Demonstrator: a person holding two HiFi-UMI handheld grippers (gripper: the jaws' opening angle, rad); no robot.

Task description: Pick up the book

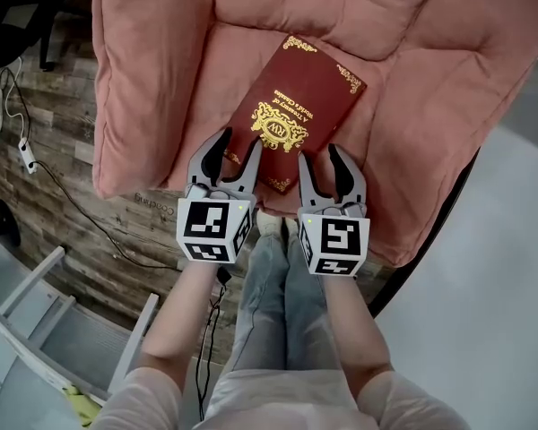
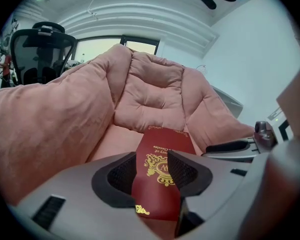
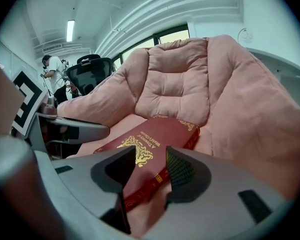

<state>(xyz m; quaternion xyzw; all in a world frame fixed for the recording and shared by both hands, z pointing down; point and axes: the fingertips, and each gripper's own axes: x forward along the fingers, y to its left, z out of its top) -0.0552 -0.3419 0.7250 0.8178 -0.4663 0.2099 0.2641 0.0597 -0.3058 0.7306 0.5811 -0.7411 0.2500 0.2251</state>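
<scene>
Left gripper (image 1: 239,146) and right gripper (image 1: 321,153) angle down toward the book (image 1: 296,106), jaws apart.

Title: "A Treasury of World's Classics", gold lettering on the red book (image 1: 298,106).
Emblem: gold crest with a "W" monogram, same cover.
Floor: pale printed word (image 1: 152,202), unreadable.
Cubes: black-and-white square markers on left gripper (image 1: 239,140) and right gripper (image 1: 321,153); no lettering.
</scene>
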